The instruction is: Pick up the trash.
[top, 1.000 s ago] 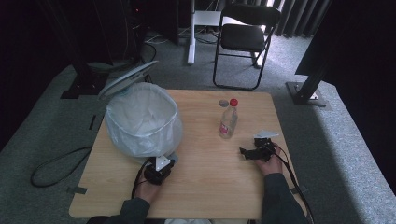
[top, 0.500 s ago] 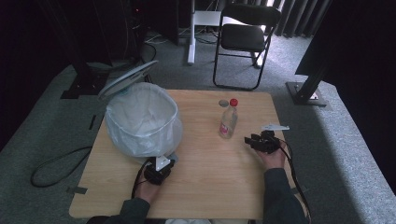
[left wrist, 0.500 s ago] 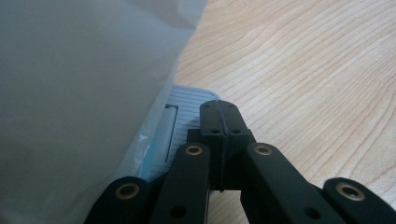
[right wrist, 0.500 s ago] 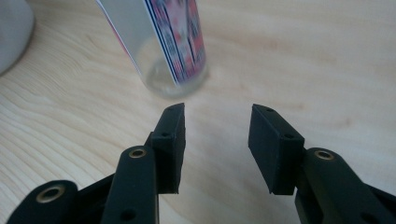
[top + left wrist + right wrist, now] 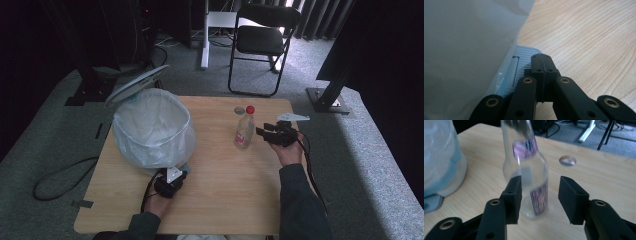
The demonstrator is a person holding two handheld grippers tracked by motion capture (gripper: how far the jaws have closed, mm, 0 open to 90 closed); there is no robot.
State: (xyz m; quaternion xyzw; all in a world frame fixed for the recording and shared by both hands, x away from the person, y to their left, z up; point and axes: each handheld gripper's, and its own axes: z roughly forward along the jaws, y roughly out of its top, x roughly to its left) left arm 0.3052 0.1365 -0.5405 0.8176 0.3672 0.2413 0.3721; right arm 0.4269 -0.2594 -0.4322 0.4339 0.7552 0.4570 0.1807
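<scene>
**Right hand-held gripper lines up on the upright bottle**

The bottle (image 5: 526, 170) stands upright on the bench (image 5: 230, 200), long axis vertical, just ahead of the right hand-held gripper (image 5: 539, 195), whose jaws are apart and not yet touching it. Its red-and-white label is too blurred to read. The left hand-held gripper (image 5: 541, 65), jaws together, rests by the lined bin (image 5: 152, 127), well away.

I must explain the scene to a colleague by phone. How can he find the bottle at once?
On the table, look right of the big lined bin. The bottle stands upright near the far edge, just before the open right gripper. It is clear, with a red cap, beside a small flat disc.
</scene>
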